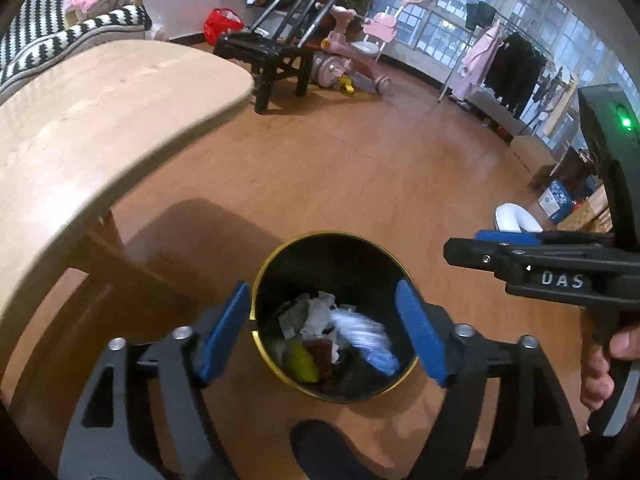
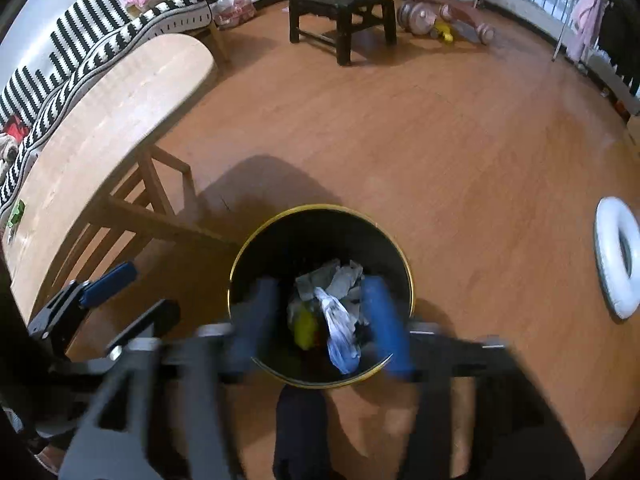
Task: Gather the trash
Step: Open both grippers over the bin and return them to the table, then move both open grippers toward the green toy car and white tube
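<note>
My left claw (image 1: 324,334) hung spread apart and empty over the black bin (image 1: 334,316) on the floor. My right claw (image 2: 322,320), blurred, was also parted above it. Crumpled trash (image 2: 334,304) lay inside the bin. The wooden bench (image 1: 100,120) stood beside it, left.

Your daylight comes from the windows (image 1: 460,8) — the table (image 1: 100,120) casts a soft shadow, the right gripper (image 2: 322,320) smears with blur, edges bow.

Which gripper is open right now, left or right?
Both: the left gripper spreads wide beyond the trash bin's rim; the blurred right gripper is open more narrowly.
</note>
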A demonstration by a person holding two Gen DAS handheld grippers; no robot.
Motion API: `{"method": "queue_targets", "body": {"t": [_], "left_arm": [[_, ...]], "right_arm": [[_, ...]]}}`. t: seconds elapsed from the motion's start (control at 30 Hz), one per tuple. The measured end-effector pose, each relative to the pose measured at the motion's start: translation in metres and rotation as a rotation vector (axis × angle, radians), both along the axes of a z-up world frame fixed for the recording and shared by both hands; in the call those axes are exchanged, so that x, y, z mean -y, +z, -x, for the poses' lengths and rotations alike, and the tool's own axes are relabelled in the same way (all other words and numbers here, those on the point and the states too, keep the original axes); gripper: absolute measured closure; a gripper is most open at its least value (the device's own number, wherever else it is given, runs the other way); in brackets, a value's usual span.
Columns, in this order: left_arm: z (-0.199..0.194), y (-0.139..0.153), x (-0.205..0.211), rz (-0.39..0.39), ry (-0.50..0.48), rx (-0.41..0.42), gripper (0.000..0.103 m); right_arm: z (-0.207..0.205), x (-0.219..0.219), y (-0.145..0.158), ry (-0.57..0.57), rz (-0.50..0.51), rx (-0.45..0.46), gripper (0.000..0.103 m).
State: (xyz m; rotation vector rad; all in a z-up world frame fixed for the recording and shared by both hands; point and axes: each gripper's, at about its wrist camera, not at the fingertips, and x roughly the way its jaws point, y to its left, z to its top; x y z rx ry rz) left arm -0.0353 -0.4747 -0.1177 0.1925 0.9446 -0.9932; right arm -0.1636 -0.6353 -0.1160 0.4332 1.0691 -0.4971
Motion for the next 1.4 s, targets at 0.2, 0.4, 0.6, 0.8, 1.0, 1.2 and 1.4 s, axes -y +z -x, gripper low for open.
{"method": "queue_targets", "body": {"t": [0.2,0.4,0.6,0.8,1.0,1.2,1.4], "left_arm": [[-0.021,0.049,-0.075,0.052,0.089,0.094,0.015],[-0.057,0.104,-0.199,0.113,0.279,0.17,0.011],[-0.083,0.126,-0.323,0.056,0.486,0.245,0.011],[-0.092,0.138,-0.441,0.037,0.673,0.257,0.01],[-0.092,0.132,-0.522,-0.015,0.789,0.264,0.01],[-0.096,0.131,-0.568,-0.03,0.86,0.253,0.01],[-0.108,0.122,-0.584,-0.066,0.885,0.243,0.01]], "right_arm": [[-0.033,-0.05,0.038,0.118,0.105,0.102,0.032],[-0.088,-0.14,0.071,0.27,0.115,0.241,0.026],[-0.153,-0.263,0.094,0.465,0.121,0.331,0.021],[-0.202,-0.367,0.088,0.611,0.09,0.33,0.021],[-0.23,-0.445,0.074,0.716,0.103,0.31,0.021],[-0.245,-0.474,0.066,0.75,0.098,0.312,0.021],[-0.25,-0.478,0.064,0.754,0.099,0.312,0.02]]}}
